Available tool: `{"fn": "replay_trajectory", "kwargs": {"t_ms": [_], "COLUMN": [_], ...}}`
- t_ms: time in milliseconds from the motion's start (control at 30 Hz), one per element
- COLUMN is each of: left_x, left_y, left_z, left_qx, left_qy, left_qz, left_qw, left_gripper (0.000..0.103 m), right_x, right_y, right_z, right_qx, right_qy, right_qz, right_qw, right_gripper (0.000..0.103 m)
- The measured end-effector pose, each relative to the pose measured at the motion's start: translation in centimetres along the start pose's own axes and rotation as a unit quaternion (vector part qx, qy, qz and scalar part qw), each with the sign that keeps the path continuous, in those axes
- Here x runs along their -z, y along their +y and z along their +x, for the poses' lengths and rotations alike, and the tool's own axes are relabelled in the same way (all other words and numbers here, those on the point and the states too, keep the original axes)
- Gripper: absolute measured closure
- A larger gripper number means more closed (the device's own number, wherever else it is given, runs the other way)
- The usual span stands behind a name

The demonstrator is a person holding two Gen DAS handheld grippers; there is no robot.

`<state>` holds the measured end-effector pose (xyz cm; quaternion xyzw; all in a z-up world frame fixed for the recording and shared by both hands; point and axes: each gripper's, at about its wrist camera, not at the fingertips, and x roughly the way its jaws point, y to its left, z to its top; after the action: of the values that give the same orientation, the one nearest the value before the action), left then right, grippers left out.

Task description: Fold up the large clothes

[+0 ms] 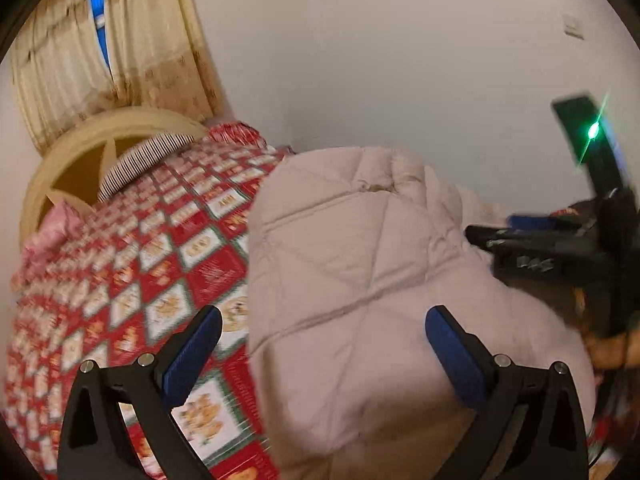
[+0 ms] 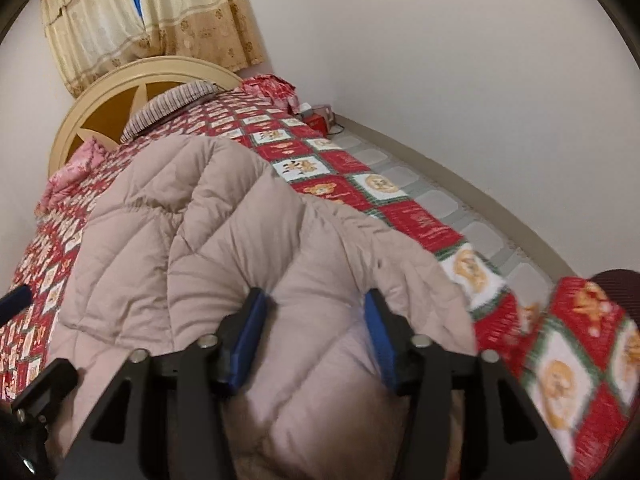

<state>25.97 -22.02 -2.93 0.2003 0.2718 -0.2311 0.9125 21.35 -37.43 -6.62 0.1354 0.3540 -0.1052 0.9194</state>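
Note:
A beige quilted puffer coat (image 1: 360,264) lies bunched on the bed; it also fills the middle of the right wrist view (image 2: 192,216). My left gripper (image 1: 322,320) is open and wide, hovering over the coat's left edge, with nothing between its blue pads. My right gripper (image 2: 316,304) has its pads pressed into a bulge of the coat, partly closed on the fabric. The right gripper also shows at the far right of the left wrist view (image 1: 520,236).
The bed has a red, white and green patchwork cover with bear pictures (image 2: 360,184). A cream headboard (image 2: 120,92), a striped pillow (image 2: 168,108) and a pink pillow (image 2: 76,172) are at the far end. A white wall runs along the right. Curtains (image 2: 152,12) hang behind.

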Motion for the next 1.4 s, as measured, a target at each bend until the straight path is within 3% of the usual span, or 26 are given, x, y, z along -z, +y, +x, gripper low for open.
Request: {"fn": "replay_trajectory", "kwargs": {"t_ms": [33,67,167,500,767,900,1067,1400], "left_x": [0.3,0.6,1.5,4.7,6.9,6.9,6.5,7.1], "left_y": [-0.1,-0.3,-0.8,-1.1,-2.0,-1.2,0.2,-0.4], "left_z": [-0.5,-1.1,-2.5,-7.4,-12.9,-15.6,-18.2,-18.3], "left_qx": [-0.005,-0.009,-0.009,-0.009,-0.017,-0.038,-0.079,-0.085], "left_qy": [-0.003,-0.005,-0.002,0.034,0.009,-0.018,-0.056,-0.023], "left_qz": [0.005,0.008,0.002,-0.041,-0.053,-0.072,-0.103,-0.069], "left_qw": [1.0000,0.9999,1.0000,0.9985,0.9984,0.9965,0.9900,0.9938], "left_gripper": [0.001,0.001,0.001,0.001,0.001,0.001,0.001,0.001], "right_x": [0.2,0.6,2.7,9.1,11.1,10.9,11.3,11.1], "right_y": [0.1,0.0,-0.4,-1.8,-1.9,-0.6,1.1,1.5], "right_z": [-1.4,-2.3,-7.2,-16.9,-23.4,-25.4,-26.6,-27.3], "right_qx": [0.006,0.007,-0.010,0.002,0.013,0.021,0.013,0.007], "right_qy": [-0.005,-0.010,-0.041,-0.055,-0.111,-0.160,-0.184,-0.182], "right_qz": [-0.003,-0.003,-0.005,0.000,-0.007,-0.010,-0.028,0.000], "right_qw": [1.000,1.000,0.999,0.998,0.994,0.987,0.982,0.983], "right_gripper": [0.010,0.000,0.000,0.000,0.000,0.000,0.000,0.000]}}
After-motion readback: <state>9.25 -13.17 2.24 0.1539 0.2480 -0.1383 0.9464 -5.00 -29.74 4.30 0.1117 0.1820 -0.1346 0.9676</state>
